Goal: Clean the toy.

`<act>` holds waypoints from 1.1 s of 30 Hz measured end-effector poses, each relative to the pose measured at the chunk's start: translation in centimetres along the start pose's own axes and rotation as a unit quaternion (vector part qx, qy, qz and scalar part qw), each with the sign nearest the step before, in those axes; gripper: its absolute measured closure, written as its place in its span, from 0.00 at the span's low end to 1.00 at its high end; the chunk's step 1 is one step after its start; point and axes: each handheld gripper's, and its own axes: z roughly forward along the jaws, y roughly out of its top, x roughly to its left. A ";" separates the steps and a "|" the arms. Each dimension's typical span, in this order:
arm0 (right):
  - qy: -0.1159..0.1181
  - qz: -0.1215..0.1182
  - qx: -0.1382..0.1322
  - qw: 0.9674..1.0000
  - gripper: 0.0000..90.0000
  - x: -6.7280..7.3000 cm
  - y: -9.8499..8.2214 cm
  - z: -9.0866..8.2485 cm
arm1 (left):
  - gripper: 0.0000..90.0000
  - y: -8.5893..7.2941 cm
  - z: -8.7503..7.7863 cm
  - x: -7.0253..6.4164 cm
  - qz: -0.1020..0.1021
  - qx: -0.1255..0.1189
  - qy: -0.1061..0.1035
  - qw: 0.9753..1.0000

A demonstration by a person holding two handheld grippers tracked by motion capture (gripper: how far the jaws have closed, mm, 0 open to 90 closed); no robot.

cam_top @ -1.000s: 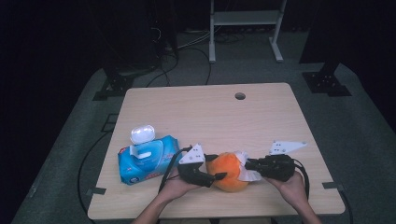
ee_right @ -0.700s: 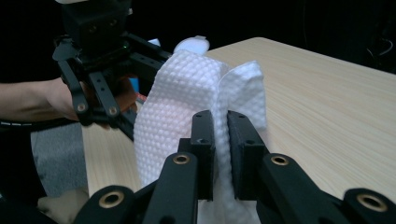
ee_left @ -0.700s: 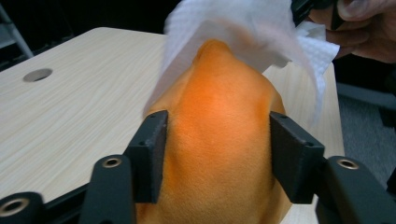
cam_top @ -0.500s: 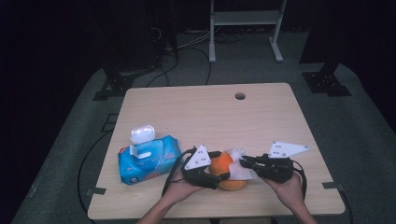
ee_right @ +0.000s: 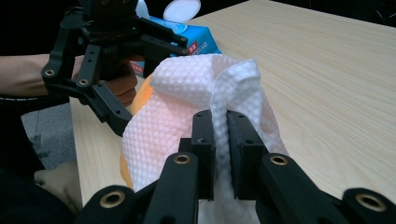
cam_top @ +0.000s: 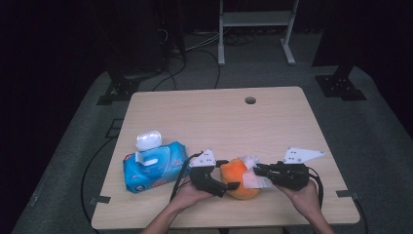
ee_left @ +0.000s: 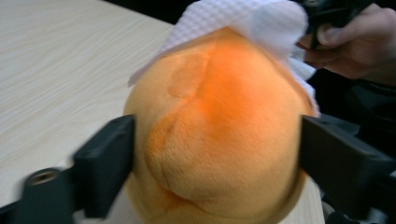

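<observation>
Jaws: left gripper [cam_top: 233, 174] spread, just opening around round orange plush toy [cam_top: 237, 176] on tabletop [cam_top: 219, 117]; right gripper [cam_top: 256, 170] pinched white textured wipe [cam_top: 253, 176]; wiping could roll unheld toy away.

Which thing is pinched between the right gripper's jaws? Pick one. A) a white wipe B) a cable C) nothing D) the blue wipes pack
A: in the right gripper view the right gripper has its jaws closed on a fold of the white wipe, which drapes over the orange plush toy.
</observation>
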 end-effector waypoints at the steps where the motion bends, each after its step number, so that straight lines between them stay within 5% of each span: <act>1: -0.001 -0.004 0.001 1.000 0.90 -0.1 0.1 -0.1 | 0.26 0.0 -0.1 -0.2 0.007 -0.001 0.005 1.000; 5: -0.018 -0.021 -0.031 0.999 0.90 0.5 0.9 -1.4 | 0.45 1.1 -0.5 -1.7 0.051 -0.008 0.049 0.998; 8: -0.016 -0.058 -0.059 0.996 0.90 2.1 1.8 -1.6 | 0.48 1.7 -0.3 -3.2 0.104 0.003 0.091 0.990; 11: -0.026 -0.092 -0.039 0.995 0.90 3.0 2.2 -0.9 | 0.50 1.6 -0.1 -3.7 0.110 0.002 0.090 0.990; 14: -0.033 -0.080 -0.012 0.996 0.91 2.0 1.2 -0.3 | 0.50 1.4 -0.2 -3.5 0.102 0.008 0.096 0.990; 18: -0.073 -0.058 0.003 0.996 0.91 0.5 0.6 -1.2 | 0.48 1.4 -0.5 -2.9 0.084 0.003 0.090 0.992; 21: -0.075 -0.067 0.012 0.995 0.91 0.7 0.7 -0.9 | 0.35 1.3 -0.1 -2.7 0.075 0.007 0.073 0.994; 23: -0.069 -0.062 0.018 0.996 0.91 0.6 0.5 -0.6 | 0.24 1.2 -0.1 -2.3 0.060 0.008 0.058 0.996; 26: -0.061 -0.050 0.014 0.997 0.90 0.3 0.5 -0.7 | 0.24 1.1 -0.1 -2.0 0.051 0.008 0.051 0.997; 30: -0.022 -0.077 -0.024 0.997 0.90 2.0 1.4 -0.7 | 0.38 1.1 0.3 -2.9 0.075 0.005 0.064 0.995; 33: -0.013 -0.103 -0.008 0.995 0.90 3.1 1.9 0.3 | 0.41 1.1 0.7 -3.5 0.096 0.012 0.073 0.993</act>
